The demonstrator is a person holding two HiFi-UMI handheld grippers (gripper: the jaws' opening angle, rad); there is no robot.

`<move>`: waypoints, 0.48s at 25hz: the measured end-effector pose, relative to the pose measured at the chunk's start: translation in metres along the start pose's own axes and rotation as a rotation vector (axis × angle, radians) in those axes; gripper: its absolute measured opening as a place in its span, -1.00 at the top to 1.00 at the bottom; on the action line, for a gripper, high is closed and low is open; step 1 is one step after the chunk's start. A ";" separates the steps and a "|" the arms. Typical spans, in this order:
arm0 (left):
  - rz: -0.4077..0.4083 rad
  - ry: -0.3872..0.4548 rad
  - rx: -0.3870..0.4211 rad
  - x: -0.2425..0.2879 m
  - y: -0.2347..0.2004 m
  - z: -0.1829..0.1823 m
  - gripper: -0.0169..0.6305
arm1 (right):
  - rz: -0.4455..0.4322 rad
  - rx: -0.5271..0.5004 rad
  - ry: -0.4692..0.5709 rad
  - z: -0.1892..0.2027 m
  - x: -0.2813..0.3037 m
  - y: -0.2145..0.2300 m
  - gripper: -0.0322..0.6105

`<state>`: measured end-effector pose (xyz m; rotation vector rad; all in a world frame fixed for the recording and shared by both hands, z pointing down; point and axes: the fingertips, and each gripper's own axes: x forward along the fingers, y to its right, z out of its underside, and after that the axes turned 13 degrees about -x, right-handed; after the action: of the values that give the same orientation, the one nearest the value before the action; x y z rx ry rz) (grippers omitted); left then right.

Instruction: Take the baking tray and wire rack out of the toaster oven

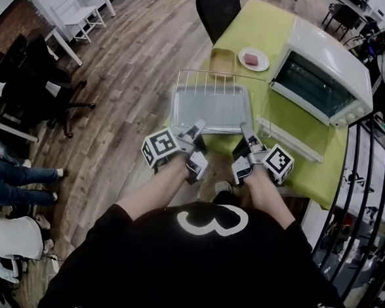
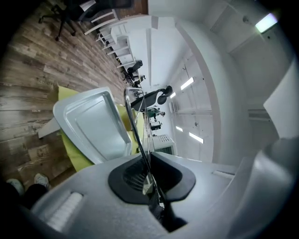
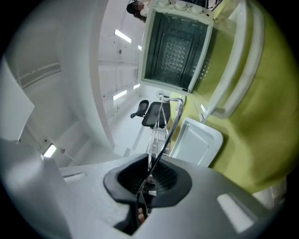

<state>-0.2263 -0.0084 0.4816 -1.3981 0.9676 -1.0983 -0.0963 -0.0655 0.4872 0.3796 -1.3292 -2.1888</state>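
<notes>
Rack-and-tray check: wire rack (image 1: 214,79) hangs clear of the open, seemingly empty toaster oven (image 1: 324,60), left gripper (image 1: 198,126) and right gripper (image 1: 247,129) jaws clamped on its near edge, above the baking tray (image 1: 212,108) on the green table (image 1: 267,23); probably only set-down remains.

Cannot see the near rim of wire rack (image 1: 214,81) and baking tray (image 1: 212,108) under left gripper (image 1: 197,128) and right gripper (image 1: 246,131). Cannot make out the pink thing (image 1: 251,59) on the plate (image 1: 262,54): too small.

Little to read
A white mark (image 1: 212,214) like a 3 on the black shirt (image 1: 171,273), at six o'clock; nothing else legible.
</notes>
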 end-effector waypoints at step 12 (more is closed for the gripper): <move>-0.108 0.067 -0.077 -0.016 -0.059 -0.013 0.87 | 0.056 0.028 -0.171 0.042 0.020 0.040 0.84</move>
<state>-0.2434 0.0105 0.5384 -1.4985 1.0008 -1.2053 -0.1215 -0.0612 0.5430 0.1658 -1.4441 -2.1990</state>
